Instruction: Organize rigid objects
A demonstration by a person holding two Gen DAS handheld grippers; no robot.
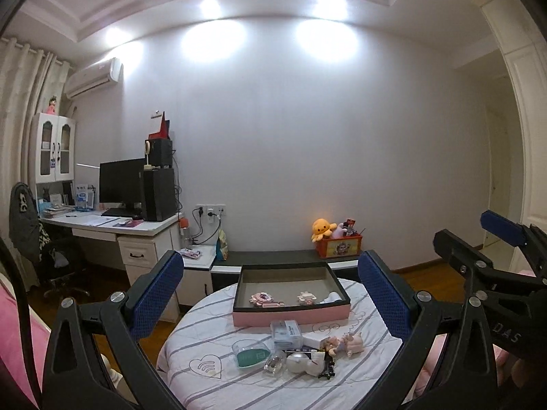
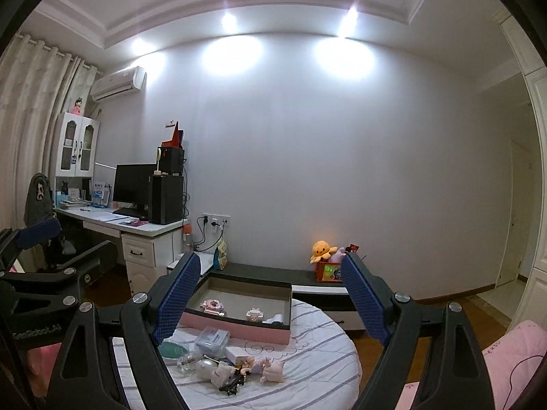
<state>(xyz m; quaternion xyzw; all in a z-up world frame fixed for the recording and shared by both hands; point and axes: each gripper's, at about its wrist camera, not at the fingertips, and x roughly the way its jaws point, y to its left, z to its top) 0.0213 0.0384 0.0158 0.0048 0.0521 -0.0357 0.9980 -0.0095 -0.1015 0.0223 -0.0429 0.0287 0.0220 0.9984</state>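
Three trinkets sit in the pink tray (image 1: 290,316) (perhaps charms); the heap (image 1: 301,348) remains, both grippers (image 1: 270,294) (image 2: 270,297) spread empty.

Left tool (image 1: 270,294) agape above pink tray (image 1: 290,317).

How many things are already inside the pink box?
3 in the shallow pink box: a pink round trinket on the left, a small pink-white block figure mid-right, a white object at right. Others may hide behind its front wall.
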